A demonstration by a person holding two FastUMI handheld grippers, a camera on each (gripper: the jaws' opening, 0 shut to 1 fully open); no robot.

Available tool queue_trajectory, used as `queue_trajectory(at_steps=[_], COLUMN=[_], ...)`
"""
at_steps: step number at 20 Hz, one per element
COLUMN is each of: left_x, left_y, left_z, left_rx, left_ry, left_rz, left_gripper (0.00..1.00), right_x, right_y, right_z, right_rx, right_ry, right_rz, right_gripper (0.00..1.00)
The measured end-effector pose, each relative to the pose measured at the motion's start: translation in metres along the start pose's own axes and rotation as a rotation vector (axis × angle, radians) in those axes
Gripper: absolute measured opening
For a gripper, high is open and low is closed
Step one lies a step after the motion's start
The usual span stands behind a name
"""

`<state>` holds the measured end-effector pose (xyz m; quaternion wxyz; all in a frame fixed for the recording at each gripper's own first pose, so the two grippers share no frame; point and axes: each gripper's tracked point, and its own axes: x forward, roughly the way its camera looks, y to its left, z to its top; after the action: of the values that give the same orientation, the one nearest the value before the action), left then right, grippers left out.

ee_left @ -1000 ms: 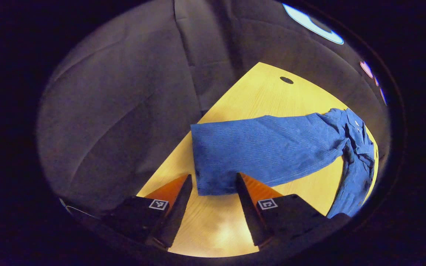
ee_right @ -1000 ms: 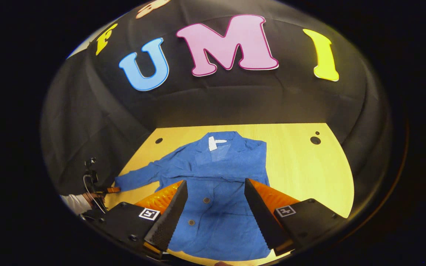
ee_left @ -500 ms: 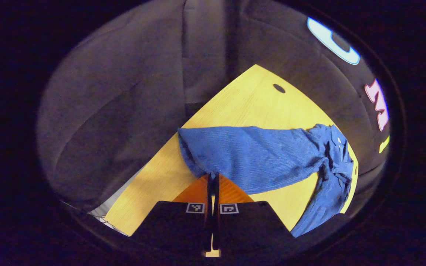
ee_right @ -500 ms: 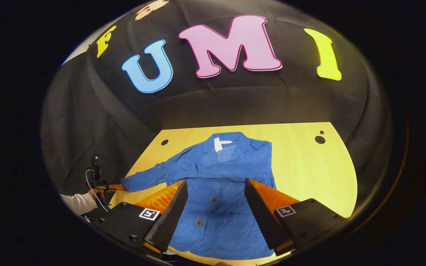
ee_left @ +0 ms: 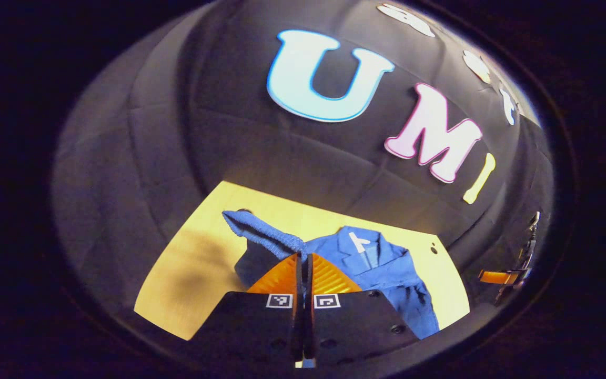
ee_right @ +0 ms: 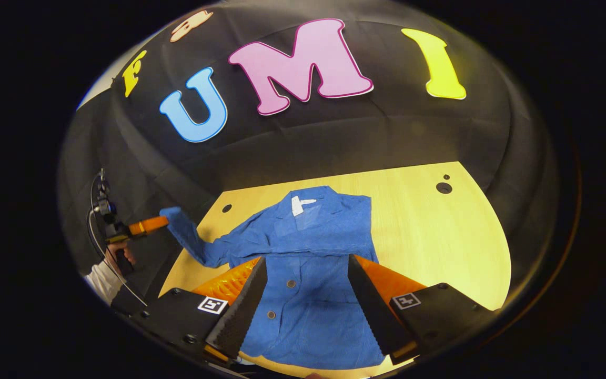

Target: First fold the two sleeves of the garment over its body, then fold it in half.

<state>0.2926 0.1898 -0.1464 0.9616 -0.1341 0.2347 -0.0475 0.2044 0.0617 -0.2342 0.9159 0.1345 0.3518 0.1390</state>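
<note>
Plainly we are dealing with something soft and light: the jacket (ee_right: 308, 252) is a blue woven cloth with a fine ribbed grain, limp enough that its left sleeve (ee_right: 190, 239) hangs in a sagging curve from cuff to shoulder where it is lifted off the tabletop (ee_right: 440, 242). Our left gripper (ee_left: 303, 260) is closed on that cuff, both fingers pressed together with the cloth's edge pinched between them, held up above the tabletop's left edge; in the right gripper view it shows at the far left with a hand (ee_right: 124, 255) behind it. Our right gripper (ee_right: 303, 287) hovers wide open over the lower front of the jacket, gripping nothing. The body lies flat and face up in the middle of the tabletop, collar toward the back edge, hem near the front edge, with small round buttons (ee_right: 287, 283) down the front and a white tag (ee_right: 300, 204) at the neck. We judge that cloth like this will not slip from a firm pinch but will drape and crease, so a hold at the cuff or hem corners suits best. The tabletop is smooth pale wood with a round hole (ee_right: 444, 187) near the back right corner.
</note>
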Motion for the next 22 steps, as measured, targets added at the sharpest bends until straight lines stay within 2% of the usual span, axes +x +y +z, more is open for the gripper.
queue_trajectory(at_steps=[1, 3, 6, 9, 10, 11, 14, 16, 18, 19, 20, 21, 22], left_x=[0.017, 0.051, 0.088, 0.14, 0.16, 0.172, 0.203, 0.208, 0.202, 0.202, 0.199, 0.195, 0.182], left_y=[-0.03, -0.092, -0.172, -0.227, -0.237, -0.237, -0.237, -0.251, -0.263, -0.269, -0.274, -0.277, -0.284], left_z=[0.011, 0.01, -0.006, -0.053, -0.075, -0.1, -0.137, -0.142, -0.13, -0.122, -0.115, -0.106, -0.103], left_rx=[-0.001, -0.019, -0.028, 0.029, 0.017, -0.001, 0.002, -0.008, -0.049, -0.067, -0.074, -0.078, -0.082], left_ry=[-0.041, -0.037, 0.026, 0.141, 0.209, 0.314, 0.446, 0.48, 0.485, 0.478, 0.462, 0.449, 0.442], left_rz=[-0.047, -0.151, -0.258, -0.359, -0.364, -0.335, -0.25, -0.298, -0.377, -0.397, -0.395, -0.388, -0.377], left_gripper=[0.0, 0.0, 0.0, 0.0, 0.0, 0.0, 0.0, 0.02, 0.1, 0.2, 0.34, 0.53, 0.52], right_x=[-0.003, -0.007, -0.011, -0.01, -0.006, -0.001, 0.011, 0.016, 0.02, 0.02, 0.019, 0.02, 0.021], right_y=[-0.007, -0.021, -0.046, -0.081, -0.091, -0.1, -0.121, -0.122, -0.123, -0.123, -0.124, -0.126, -0.126], right_z=[-0.002, -0.008, -0.019, -0.043, -0.051, -0.056, -0.063, -0.061, -0.062, -0.064, -0.067, -0.07, -0.074], right_rx=[0.009, 0.034, 0.087, 0.126, 0.144, 0.157, 0.161, 0.167, 0.165, 0.163, 0.158, 0.151, 0.145], right_ry=[-0.001, 0.003, 0.002, 0.055, 0.072, 0.09, 0.122, 0.13, 0.139, 0.144, 0.148, 0.157, 0.172], right_rz=[0.0, -0.004, -0.021, -0.051, -0.053, -0.057, -0.072, -0.05, -0.035, -0.024, -0.018, -0.013, -0.005], right_gripper=[0.98, 0.98, 0.97, 0.97, 0.98, 0.98, 0.98, 0.98, 0.98, 0.98, 0.98, 0.98, 0.98])
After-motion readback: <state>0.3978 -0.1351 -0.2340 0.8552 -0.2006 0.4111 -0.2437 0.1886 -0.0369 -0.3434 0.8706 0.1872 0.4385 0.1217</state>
